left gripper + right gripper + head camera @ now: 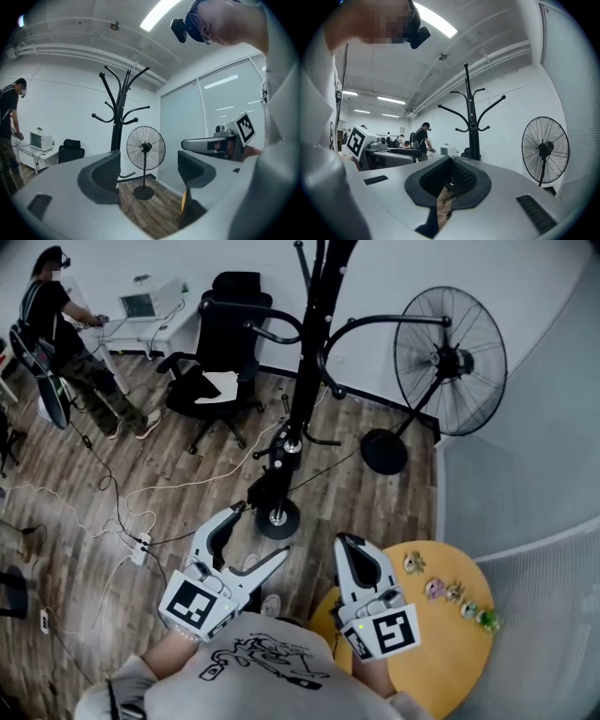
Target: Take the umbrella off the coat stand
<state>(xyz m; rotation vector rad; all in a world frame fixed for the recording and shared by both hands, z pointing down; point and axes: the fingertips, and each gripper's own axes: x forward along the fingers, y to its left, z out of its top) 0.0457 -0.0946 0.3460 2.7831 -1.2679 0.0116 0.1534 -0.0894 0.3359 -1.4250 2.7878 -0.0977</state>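
The black coat stand (pixel 314 343) rises from its round base (pixel 278 518) on the wooden floor ahead of me. A dark folded thing that looks like the umbrella (pixel 267 482) hangs low against its pole. My left gripper (pixel 261 532) is open, empty, and just short of the base. My right gripper (pixel 349 542) is shut on nothing, to the right of it. In the left gripper view the stand (pixel 117 112) shows beyond the open left gripper (pixel 147 171). In the right gripper view the stand (pixel 471 117) stands behind the right gripper (pixel 452 176), whose pads meet. Both jaws hide the stand's lower part.
A standing fan (pixel 450 362) is right of the stand, and a black office chair (pixel 220 362) is behind it on the left. A round yellow table (pixel 441 652) with small figures is at my right. A person (pixel 66 334) works at a desk far left. Cables and a power strip (pixel 141 545) lie on the floor.
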